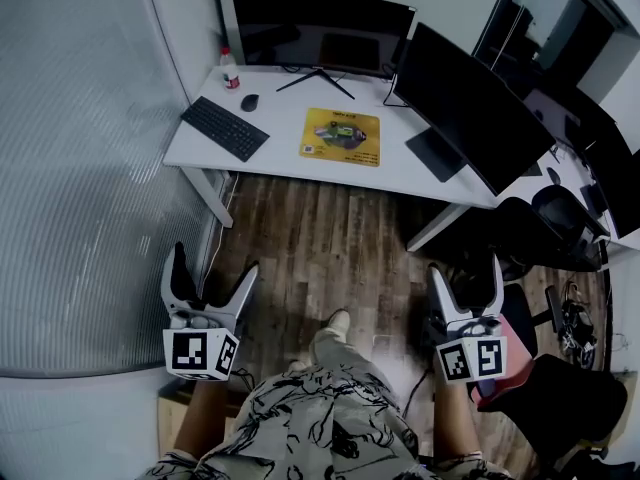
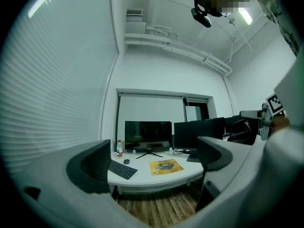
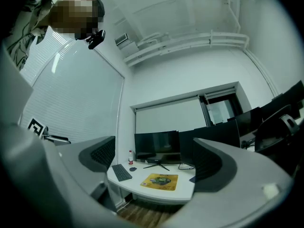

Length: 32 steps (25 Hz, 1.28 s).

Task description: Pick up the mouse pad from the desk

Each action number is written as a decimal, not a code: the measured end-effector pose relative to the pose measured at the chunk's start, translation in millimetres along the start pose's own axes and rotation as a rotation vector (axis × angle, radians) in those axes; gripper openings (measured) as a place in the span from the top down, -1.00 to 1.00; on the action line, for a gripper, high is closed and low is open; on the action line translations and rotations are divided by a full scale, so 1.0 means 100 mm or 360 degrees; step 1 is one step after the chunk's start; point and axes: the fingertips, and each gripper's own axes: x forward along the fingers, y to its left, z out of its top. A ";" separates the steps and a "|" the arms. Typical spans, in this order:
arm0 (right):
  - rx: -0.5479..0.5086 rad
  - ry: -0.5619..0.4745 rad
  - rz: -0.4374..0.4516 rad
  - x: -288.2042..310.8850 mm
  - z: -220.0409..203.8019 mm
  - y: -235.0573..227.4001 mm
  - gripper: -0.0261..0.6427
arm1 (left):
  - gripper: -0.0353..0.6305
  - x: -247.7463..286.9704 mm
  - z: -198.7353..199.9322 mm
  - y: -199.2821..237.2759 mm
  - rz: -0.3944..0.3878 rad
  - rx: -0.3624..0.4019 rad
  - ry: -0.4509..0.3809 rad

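The mouse pad (image 1: 341,136), yellow with a dark print, lies flat near the middle of the white counter (image 1: 280,163), with nothing resting on it. The keyboard (image 1: 225,128) sits at its 9 o'clock, the mouse (image 1: 249,102) at its 10 o'clock, the stand of the monitor (image 1: 320,30) just past its far edge at 12 o'clock, and a second monitor (image 1: 470,108) at its 3 o'clock. That layout looks like an ordinary work setup, with the pad's near edge facing the open front of the counter, probably the easiest side to come in from. The person stands well back across the wooden floor (image 1: 320,248). The left gripper (image 1: 214,263) is at 7 o'clock in the head view and the right gripper (image 1: 466,270) at 5 o'clock, both held low and aimed at the counter. Each gripper view shows its jaws spread wide with only the distant room between them, so both are released and empty, which I judge to be a ready stance before any approach. The print on the pad is too small to read, and its thickness and edge lift cannot be judged from this distance. The second monitor covers the counter's right end, the person's patterned shirt (image 1: 320,428) fills the bottom of the head view, and the bottle (image 1: 231,71) at the counter's far left corner shows too little detail to tell its contents
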 end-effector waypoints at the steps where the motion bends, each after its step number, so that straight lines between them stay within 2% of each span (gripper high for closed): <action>1: 0.0000 -0.0006 0.0001 0.09 0.01 -0.04 -0.57 | -0.77 0.09 0.02 0.02 0.0007 0.0006 -0.0001; 17: 0.0030 0.0024 0.0016 1.32 -0.09 -0.77 -0.57 | -0.81 1.37 0.16 0.04 0.0036 -0.0005 -0.0011; 23: 0.0040 0.0023 0.0062 1.70 -0.13 -1.07 -0.57 | -0.81 1.78 0.15 -0.04 0.0054 0.0002 -0.0021; 28: 0.0076 0.0036 0.0092 2.01 -0.20 -1.30 -0.57 | -0.81 2.09 0.19 -0.18 0.0084 -0.0035 -0.0060; 32: 0.0080 0.0007 0.0137 2.17 -0.22 -1.42 -0.57 | -0.82 2.25 0.09 -0.33 0.0095 -0.0067 -0.0043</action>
